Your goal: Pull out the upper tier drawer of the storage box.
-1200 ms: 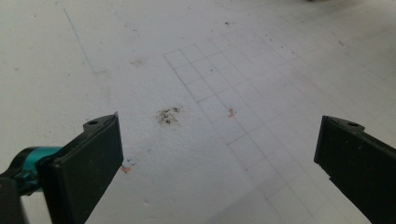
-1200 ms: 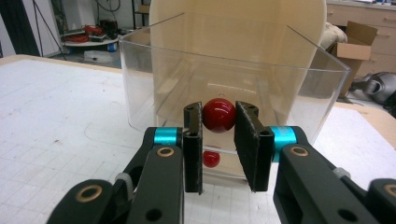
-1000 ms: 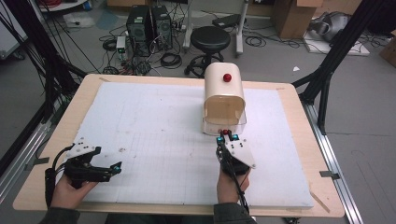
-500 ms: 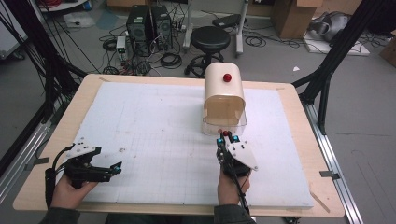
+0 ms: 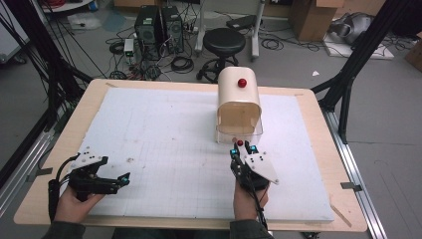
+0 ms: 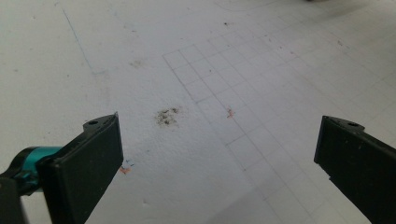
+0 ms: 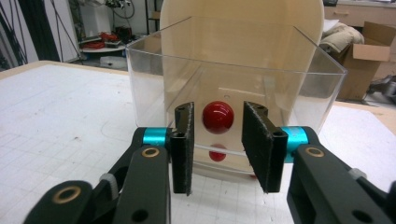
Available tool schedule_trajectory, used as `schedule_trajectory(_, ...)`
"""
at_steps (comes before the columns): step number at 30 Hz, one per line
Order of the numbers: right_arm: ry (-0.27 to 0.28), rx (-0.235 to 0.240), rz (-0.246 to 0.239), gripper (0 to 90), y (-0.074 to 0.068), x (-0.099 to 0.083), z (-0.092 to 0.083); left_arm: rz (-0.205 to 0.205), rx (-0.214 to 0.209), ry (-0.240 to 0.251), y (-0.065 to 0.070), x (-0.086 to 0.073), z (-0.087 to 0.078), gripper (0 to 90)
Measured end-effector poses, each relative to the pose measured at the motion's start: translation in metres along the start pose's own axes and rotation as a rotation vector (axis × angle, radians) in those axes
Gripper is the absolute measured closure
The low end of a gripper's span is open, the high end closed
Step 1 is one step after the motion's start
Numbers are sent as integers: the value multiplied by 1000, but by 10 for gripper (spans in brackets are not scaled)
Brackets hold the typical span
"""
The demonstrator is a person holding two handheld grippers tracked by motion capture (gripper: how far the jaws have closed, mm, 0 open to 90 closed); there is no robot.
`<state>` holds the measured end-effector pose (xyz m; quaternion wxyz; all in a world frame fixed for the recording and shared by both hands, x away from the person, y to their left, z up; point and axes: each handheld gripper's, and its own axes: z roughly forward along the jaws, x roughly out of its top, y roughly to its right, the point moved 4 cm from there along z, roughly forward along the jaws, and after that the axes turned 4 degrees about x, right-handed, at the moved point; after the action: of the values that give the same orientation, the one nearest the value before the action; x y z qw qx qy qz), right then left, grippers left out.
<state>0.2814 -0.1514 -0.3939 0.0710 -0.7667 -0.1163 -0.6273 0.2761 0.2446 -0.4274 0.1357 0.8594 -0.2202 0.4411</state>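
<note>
Red knob (image 5: 240, 143) on clear drawer front (image 5: 239, 135), just ahead of right gripper (image 5: 243, 149) in high view; left gripper (image 5: 124, 178) well apart, near counter (image 5: 59, 129) edge. Right gripper view: knob (image 7: 217, 116) between narrow, just-opening jaws, untouched. Left gripper view: jaws wide, empty.

A grey floor (image 5: 388, 114) lies beyond the counter (image 5: 89, 107), strewn with black cables (image 5: 181, 63). Two dark computer towers (image 5: 159, 22) stand at the far side, with a round black stool (image 5: 226, 42) just beside them. Cardboard boxes (image 5: 311, 17) sit at the far right, near a grey bundle (image 5: 351, 27) on a white sheet. Black frame struts (image 5: 356, 59) slant down at both sides of the counter. The light is even and dim.
</note>
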Motion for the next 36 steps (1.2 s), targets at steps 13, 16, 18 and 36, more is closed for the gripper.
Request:
schedule_trajectory(13,1,36,-4,544,10,-2,-5,0,-2,-4,0,1,1,17)
schedule_trajectory(16,-1,48,-5,507,12,-3,-6,-7,-4,0,0,1,2,17)
schedule_trajectory(18,-3,60,-4,478,13,-2,-6,-4,-4,-3,0,1,1,17)
schedule_trajectory(36,-61,136,22,221,32,-5,-8,-7,-5,-8,-1,-2,2,17)
